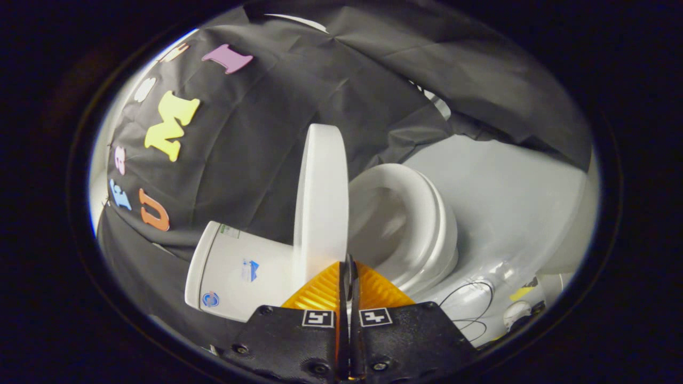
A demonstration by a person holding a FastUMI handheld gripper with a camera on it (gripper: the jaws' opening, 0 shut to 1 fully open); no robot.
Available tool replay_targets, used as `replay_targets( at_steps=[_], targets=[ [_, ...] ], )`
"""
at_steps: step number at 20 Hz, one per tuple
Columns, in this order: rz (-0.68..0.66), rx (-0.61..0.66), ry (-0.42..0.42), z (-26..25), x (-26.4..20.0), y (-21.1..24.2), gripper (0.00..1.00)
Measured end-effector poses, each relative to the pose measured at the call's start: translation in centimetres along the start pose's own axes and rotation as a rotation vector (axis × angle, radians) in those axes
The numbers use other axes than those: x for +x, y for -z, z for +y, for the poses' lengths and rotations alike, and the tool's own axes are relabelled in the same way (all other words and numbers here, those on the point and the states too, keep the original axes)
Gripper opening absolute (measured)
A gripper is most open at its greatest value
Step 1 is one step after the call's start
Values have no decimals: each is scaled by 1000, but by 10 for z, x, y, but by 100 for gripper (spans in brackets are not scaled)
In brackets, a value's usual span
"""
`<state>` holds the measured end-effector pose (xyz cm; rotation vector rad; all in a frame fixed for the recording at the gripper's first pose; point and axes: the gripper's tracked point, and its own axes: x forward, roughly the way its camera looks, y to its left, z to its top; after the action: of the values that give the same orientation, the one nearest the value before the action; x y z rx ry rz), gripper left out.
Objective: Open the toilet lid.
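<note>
The white toilet appears rolled sideways in the gripper view. Its lid point(320, 197) is raised off the seat and seen edge-on, leaning toward the tank point(235, 272). The seat and bowl point(411, 224) lie uncovered beside it, on the side away from the tank. My gripper point(349, 262) is shut, its two fingers pressed flat together with nothing between them. The tips sit right at the lid's near rim, on its bowl-facing side; I cannot tell whether they touch it.
The pale floor point(507, 197) spreads beyond the bowl. A thin dark cable point(472, 304) loops over the floor near the toilet's base, next to a few small items point(520, 304). Black cloth walls point(251, 138) close in behind the tank and lid.
</note>
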<state>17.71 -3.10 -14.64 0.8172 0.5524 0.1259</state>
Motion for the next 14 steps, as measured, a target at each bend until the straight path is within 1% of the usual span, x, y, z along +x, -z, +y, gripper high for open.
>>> replay_targets(
  at_steps=[5, 7, 11, 14],
  targets=[
    [-34, -106, -1, 27, -8, -2, 4],
    [-53, -150, 12, 34, -11, -2, 4],
    [-72, -172, 24, 50, -15, -2, 4],
    [-87, -218, 44, 56, -16, 0, 5]
  ],
)
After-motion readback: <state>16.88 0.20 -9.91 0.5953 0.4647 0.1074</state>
